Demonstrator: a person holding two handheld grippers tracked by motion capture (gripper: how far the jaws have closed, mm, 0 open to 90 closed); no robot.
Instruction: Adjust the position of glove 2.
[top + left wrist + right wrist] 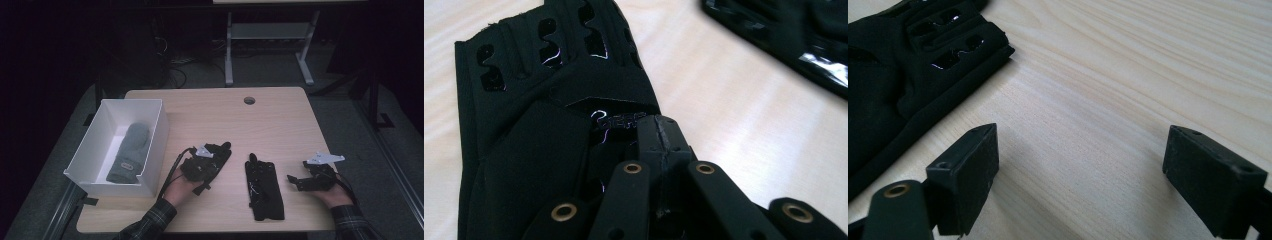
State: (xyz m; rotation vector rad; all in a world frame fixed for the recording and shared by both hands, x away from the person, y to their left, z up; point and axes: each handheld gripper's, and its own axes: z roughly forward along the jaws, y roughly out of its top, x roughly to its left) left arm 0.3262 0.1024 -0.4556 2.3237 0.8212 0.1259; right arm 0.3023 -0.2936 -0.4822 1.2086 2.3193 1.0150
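Pinching a black glove [554,125], the left gripper [212,155] has its jaws closed on the fabric; in the left gripper view the jaw tips meet right at the glove's strap, w/ the glove spreading up and left of them. That glove sits mid-table, nearer the front edge. A second black glove [264,187] lies flat by the front edge, betw. the two grippers. Right gripper [1080,175] hovers nr the front-right corner, jaws wide apart, bare table [1128,75] betw. them; second glove lies off to their upper left, not touching. White box [150,145] at the left edge holds a grey mitten [129,152].
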